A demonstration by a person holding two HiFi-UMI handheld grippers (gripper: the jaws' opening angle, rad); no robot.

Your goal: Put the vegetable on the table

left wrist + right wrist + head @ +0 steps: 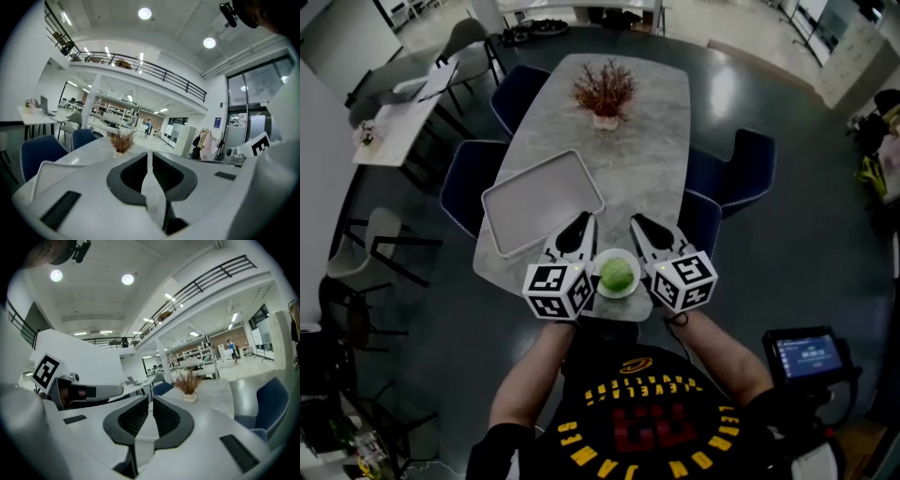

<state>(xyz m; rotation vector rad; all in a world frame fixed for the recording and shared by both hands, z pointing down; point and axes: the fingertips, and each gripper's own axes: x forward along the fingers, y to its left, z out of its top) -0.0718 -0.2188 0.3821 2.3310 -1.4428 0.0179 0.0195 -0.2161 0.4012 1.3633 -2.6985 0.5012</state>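
Observation:
A round green vegetable [617,274] sits on a small white plate [618,292] at the near edge of the grey marble table [649,159]. My left gripper [584,222] hovers just left of the plate and my right gripper [637,223] just right of it, both pointing away from me over the tabletop. Neither touches the vegetable. In the left gripper view the jaws [149,157] meet with nothing between them. The right gripper view shows its jaws [151,405] closed and empty too. The vegetable is out of sight in both gripper views.
A white rectangular tray [542,201] lies on the table's left half, beyond the left gripper. A dried red plant in a pot [605,94] stands at the far end. Dark blue chairs [467,192] [746,169] flank the table. A small screen device [807,354] sits at lower right.

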